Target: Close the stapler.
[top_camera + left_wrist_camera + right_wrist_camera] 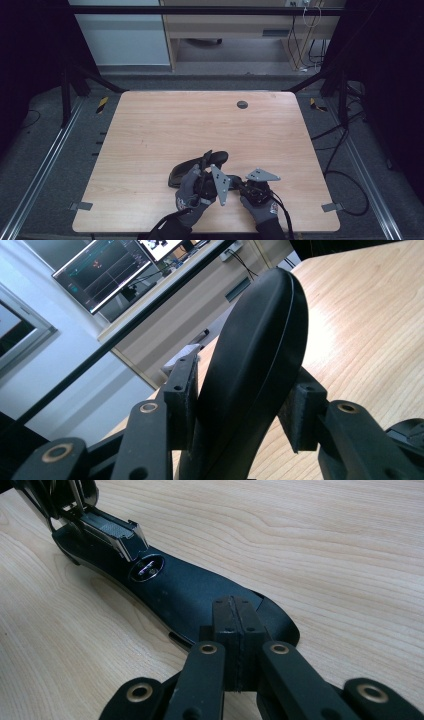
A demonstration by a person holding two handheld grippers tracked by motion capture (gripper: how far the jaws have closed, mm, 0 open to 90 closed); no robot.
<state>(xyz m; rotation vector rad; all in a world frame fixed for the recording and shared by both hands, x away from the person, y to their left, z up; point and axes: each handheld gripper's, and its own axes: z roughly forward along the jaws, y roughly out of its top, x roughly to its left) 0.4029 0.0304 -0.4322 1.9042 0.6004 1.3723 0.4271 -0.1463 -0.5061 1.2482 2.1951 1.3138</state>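
Both grippers on a black stapler (197, 169), near edge of the wooden table (165, 125), well short of its round grommet hole (242, 104).

Left gripper (242, 397): jaws straddle the stapler's rounded black top cover (255, 355), pads against both sides, pinching it, cover tilted up. Right gripper (234, 630): jaws pressed together, nothing between, tips down on the flat black base (190, 592) just behind the metal anvil (149, 567). Gloved hands (192, 192) on both.
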